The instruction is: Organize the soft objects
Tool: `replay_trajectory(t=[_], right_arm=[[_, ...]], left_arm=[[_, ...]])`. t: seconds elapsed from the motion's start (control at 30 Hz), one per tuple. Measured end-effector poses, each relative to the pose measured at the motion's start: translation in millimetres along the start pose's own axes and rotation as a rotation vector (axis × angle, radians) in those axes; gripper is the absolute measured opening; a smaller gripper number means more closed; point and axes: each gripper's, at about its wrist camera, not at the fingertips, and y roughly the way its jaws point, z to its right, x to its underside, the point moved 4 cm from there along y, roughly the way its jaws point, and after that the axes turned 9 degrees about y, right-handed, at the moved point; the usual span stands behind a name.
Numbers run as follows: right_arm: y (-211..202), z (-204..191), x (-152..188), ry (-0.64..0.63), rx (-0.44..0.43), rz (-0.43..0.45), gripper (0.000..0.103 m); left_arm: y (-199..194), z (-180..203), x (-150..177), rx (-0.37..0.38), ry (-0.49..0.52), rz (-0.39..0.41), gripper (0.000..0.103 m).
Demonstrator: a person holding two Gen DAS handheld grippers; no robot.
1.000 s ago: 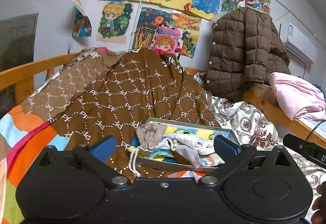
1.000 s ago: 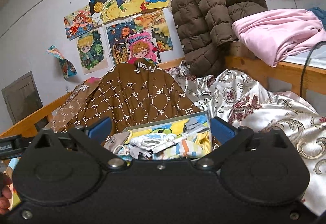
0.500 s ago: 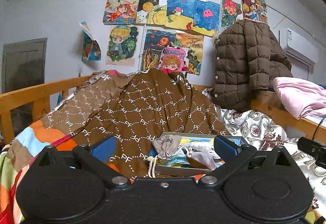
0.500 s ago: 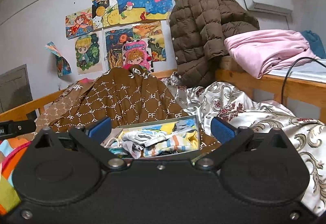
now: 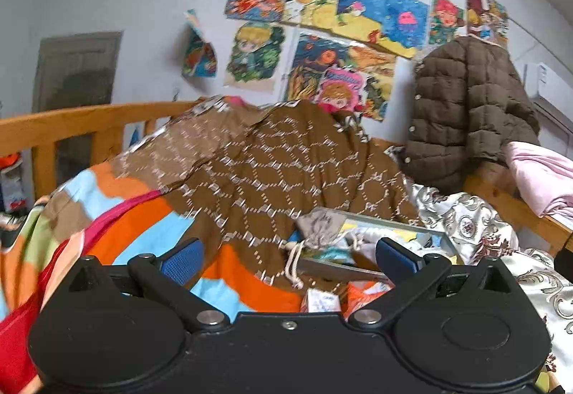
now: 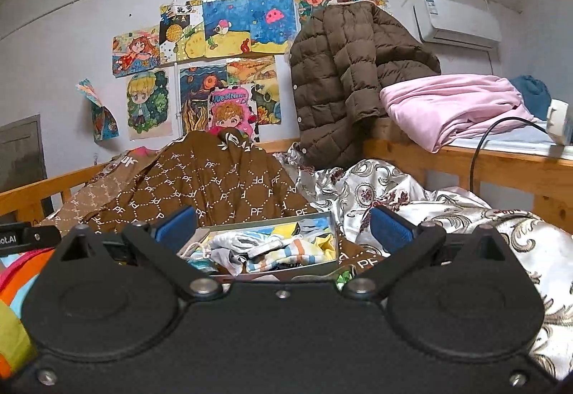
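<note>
— Where's your box?
— The shallow grey box (image 6: 272, 270) sits on the bed's brown blanket (image 6: 222, 186), heaped with crumpled striped and pale cloths (image 6: 265, 250).
— Your claws?
— Left claw (image 5: 288, 258) and right claw (image 6: 283, 225) both spread, holding nothing.

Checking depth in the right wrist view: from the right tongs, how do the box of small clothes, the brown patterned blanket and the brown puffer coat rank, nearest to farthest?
1. Box of small clothes, just ahead of the right tongs.
2. Brown patterned blanket, heaped behind the box.
3. Brown puffer coat, hanging by the wall, right.
</note>
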Motion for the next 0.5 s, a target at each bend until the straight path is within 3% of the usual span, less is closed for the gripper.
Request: replay_trajectory(t=[0.2, 0.5], right_arm=[[-9, 2, 14, 0.048, 0.013, -0.052, 0.103], [-15, -8, 28, 0.014, 0.024, -0.089, 0.103]], left_arm=[[-11, -4, 15, -0.016, -0.004, -0.036, 0.102], [-25, -2, 44, -0.043, 0.012, -0.103, 0.102]])
